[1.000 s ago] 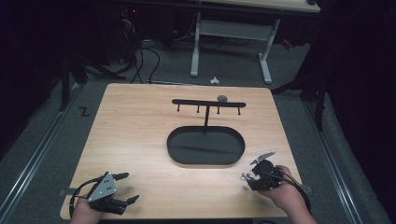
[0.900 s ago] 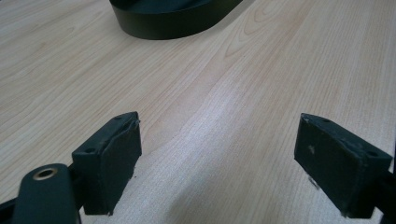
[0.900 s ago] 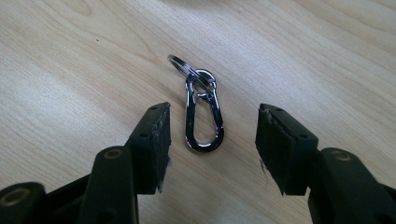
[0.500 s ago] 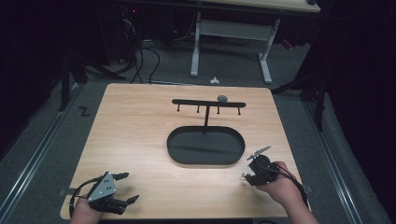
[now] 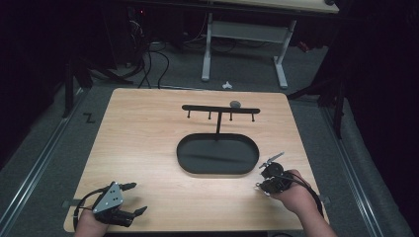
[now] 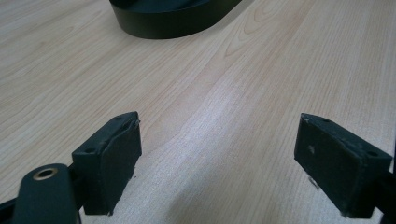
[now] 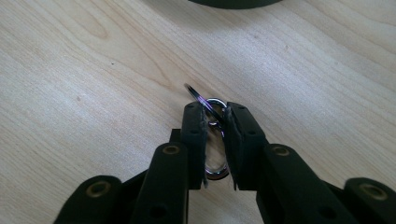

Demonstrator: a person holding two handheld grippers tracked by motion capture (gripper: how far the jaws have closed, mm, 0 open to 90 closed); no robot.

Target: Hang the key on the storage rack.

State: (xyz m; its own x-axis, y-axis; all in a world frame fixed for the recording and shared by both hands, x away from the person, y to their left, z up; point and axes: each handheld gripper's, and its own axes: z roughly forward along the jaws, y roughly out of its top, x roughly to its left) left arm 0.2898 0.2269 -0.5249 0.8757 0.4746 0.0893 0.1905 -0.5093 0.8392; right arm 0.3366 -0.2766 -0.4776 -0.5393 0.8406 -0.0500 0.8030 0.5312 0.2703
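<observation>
Right tongs (image 7: pixel 215 140) are pinched on a metal key ring (image 7: pixel 211 109), held just above the counter (image 5: pixel 148 148) at about 4 o'clock of the black oval tray (image 5: pixel 217 154). Slip risk is judged high (thin ring, gripped edge-on). Tray appears empty; nothing hangs on the hook rack (image 5: pixel 220 109). Left tongs (image 6: pixel 219 158) are spread, holding nothing, at 7 o'clock.

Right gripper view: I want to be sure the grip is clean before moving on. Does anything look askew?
Slightly. The right gripper is shut on the metal key rings, but one ring sticks out tilted past the fingertips rather than lying flat between them. Nothing else on the table looks odd.
</observation>
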